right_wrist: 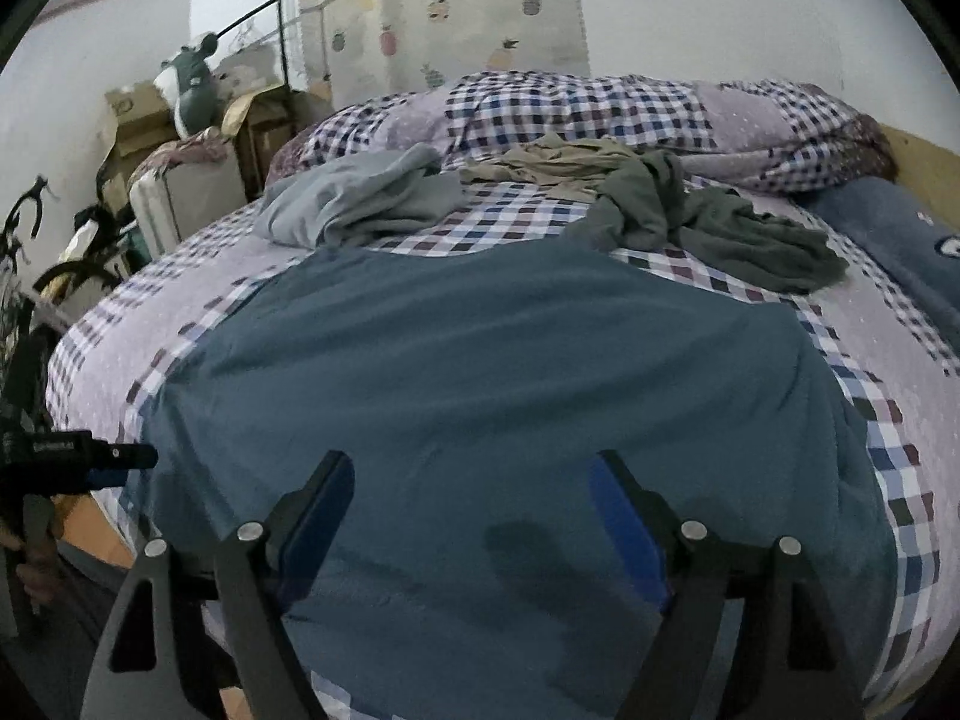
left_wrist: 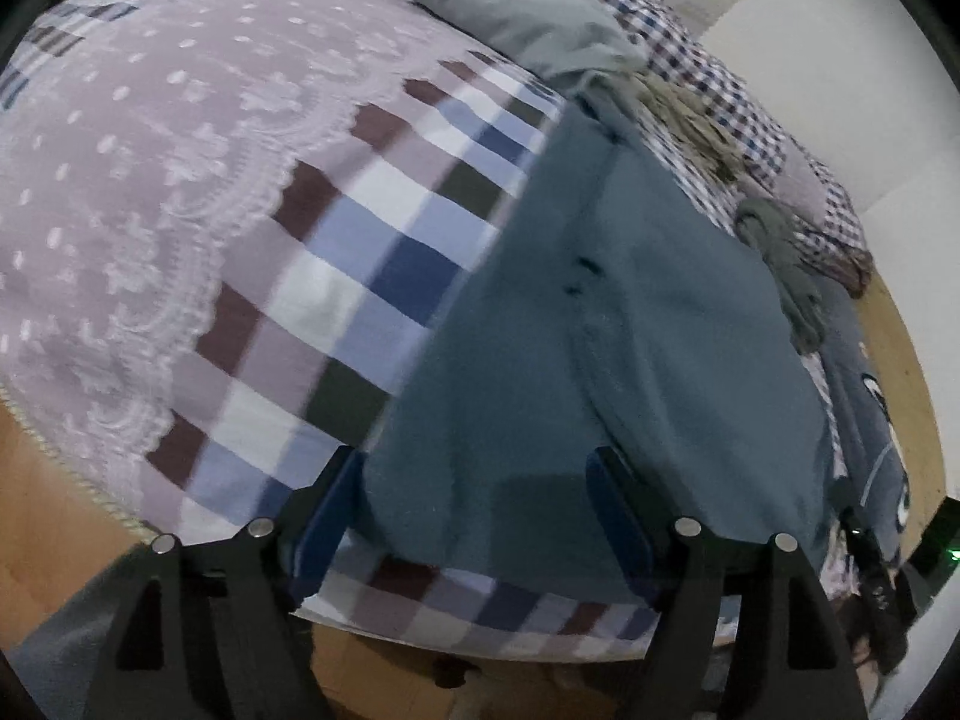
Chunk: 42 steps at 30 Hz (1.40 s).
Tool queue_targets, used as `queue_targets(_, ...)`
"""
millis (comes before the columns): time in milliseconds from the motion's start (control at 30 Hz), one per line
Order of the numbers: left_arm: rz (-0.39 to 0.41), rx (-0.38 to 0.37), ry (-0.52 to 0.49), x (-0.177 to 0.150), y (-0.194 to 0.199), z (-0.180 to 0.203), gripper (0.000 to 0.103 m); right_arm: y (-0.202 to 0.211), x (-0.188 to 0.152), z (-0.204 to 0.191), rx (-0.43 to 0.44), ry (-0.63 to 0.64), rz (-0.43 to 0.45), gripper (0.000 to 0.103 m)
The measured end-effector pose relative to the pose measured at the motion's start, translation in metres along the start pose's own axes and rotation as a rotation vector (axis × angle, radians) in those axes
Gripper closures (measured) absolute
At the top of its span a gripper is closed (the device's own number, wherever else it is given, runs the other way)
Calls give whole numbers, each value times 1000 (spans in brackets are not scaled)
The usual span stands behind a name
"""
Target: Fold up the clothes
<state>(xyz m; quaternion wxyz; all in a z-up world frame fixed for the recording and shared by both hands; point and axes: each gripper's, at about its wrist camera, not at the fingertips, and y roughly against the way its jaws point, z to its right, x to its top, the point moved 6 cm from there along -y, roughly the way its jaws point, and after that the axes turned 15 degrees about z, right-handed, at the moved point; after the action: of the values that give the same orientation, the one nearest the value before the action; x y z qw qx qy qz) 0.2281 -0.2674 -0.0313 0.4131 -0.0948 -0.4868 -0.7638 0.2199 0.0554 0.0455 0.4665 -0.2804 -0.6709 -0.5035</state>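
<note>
The blue garment (right_wrist: 480,372) lies spread flat over the near part of the bed (right_wrist: 900,480), on a checked and lilac cover; in the right wrist view it fills the middle of the picture, its near edge reaching the foot of the bed. The right gripper (right_wrist: 471,510) hangs just above that near edge with its jaws wide apart and nothing between them, a shadow of it falling on the cloth. The left gripper (left_wrist: 474,510) sits at the garment's left near corner, also wide open and empty; its left finger (left_wrist: 327,516) is over the checked cover just beside the cloth edge, its right finger over the blue cloth, though whether either touches the fabric cannot be told. In the right wrist view the left gripper (right_wrist: 90,462) shows at the far left edge, next to the garment's left side. Farther back on the bed lie a crumpled grey-blue garment (right_wrist: 360,198), a beige one (right_wrist: 558,162) and a dark green one (right_wrist: 720,228), the last two touching. A navy item (right_wrist: 900,240) with a pale print lies at the right side. A rolled checked quilt (right_wrist: 600,102) runs along the head of the bed. Boxes (right_wrist: 138,114) and a suitcase (right_wrist: 174,198) stand by the left wall.
</note>
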Motion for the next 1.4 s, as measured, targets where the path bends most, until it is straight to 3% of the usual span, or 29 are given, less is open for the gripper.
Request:
queue_targets(33, -6, -23, 11, -1, 1, 2, 24, -1, -1, -3, 3, 13, -3, 19)
queue_targets(67, -13, -55, 30, -2, 2, 5, 31, -1, -2, -6, 7, 29, -3, 19)
queue_targets(100, -20, -82, 52, -2, 2, 7, 49, -2, -3, -11, 12, 51, 0, 19)
queue_targets(167, -22, -105, 89, -3, 6, 8, 71, -2, -4, -21, 25, 100, 7, 19)
queue_targets(300, 25, -178, 137, 5, 17, 12, 84, 0, -12, -52, 73, 230, 24, 19)
queue_targets(600, 71, -294, 272, 20, 30, 3, 86, 4, -43, -149, 214, 525, 60, 19)
queue_targets(767, 47, -319, 297, 24, 18, 7, 86, 3, -60, -205, 280, 622, 94, 19)
queue_targets(1000, 53, -319, 324, 26, 20, -5, 86, -22, -76, -241, 248, 639, 94, 19)
queue_targets(1133, 17, -300, 363, 23, 12, -14, 86, -28, -70, -248, 191, 680, 174, 19)
queue_targets(1300, 72, -310, 414, 29, 22, -23, 86, -27, -73, -264, 189, 809, 245, 20)
queue_targets(1400, 95, -245, 441, 31, 25, -37, 79, -22, -81, -272, 219, 845, 255, 20)
